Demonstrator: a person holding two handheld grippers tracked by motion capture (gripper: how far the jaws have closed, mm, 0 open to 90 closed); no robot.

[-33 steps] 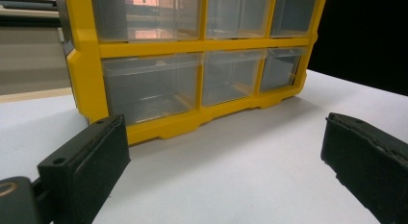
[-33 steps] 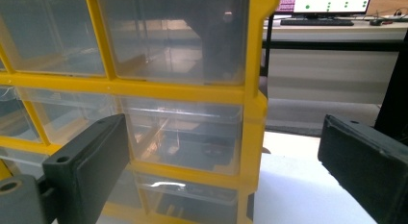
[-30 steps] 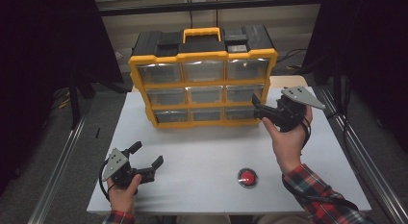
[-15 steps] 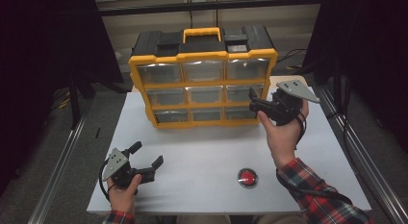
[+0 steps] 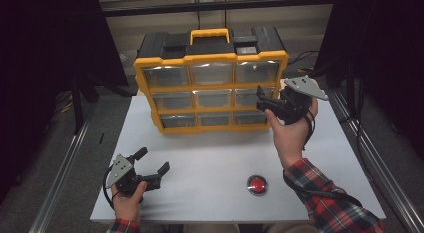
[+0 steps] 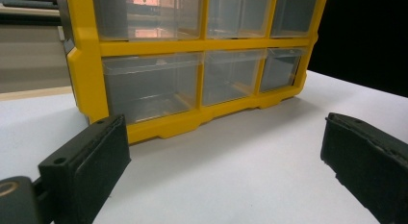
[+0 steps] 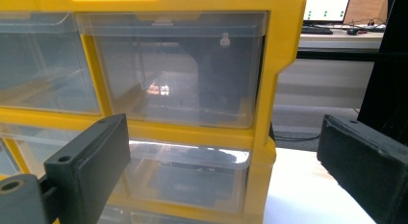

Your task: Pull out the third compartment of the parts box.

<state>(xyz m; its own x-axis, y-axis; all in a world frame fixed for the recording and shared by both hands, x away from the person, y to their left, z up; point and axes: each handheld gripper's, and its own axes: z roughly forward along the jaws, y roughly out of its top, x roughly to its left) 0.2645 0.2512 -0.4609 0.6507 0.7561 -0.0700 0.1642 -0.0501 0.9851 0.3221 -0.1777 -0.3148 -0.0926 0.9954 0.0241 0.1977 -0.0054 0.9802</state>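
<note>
A yellow organizer point(image 5: 210, 88) with a black top and three rows of clear drawers stands at the back of the white table point(image 5: 210, 158). My right gripper point(image 5: 261, 99) is open, held up in front of the organizer's right column, close to the drawer fronts. In the right gripper view the top right drawer point(image 7: 173, 65) lies straight ahead of the open right gripper point(image 7: 221, 152), and the middle right drawer point(image 7: 192, 180) holds something dark. My left gripper point(image 5: 153, 160) rests open near the front left of the table, and the left gripper view faces the organizer's lower drawers point(image 6: 149, 87).
A red button point(image 5: 257, 184) sits on the table near the front, right of centre. Metal rails point(image 5: 60, 168) run along both sides of the table. A handle point(image 5: 210, 35) tops the organizer. Bare table stretches between the organizer and the front edge.
My right gripper has risen a little and moved left, closer to the organizer's right drawers. The left gripper has stayed where it was.
</note>
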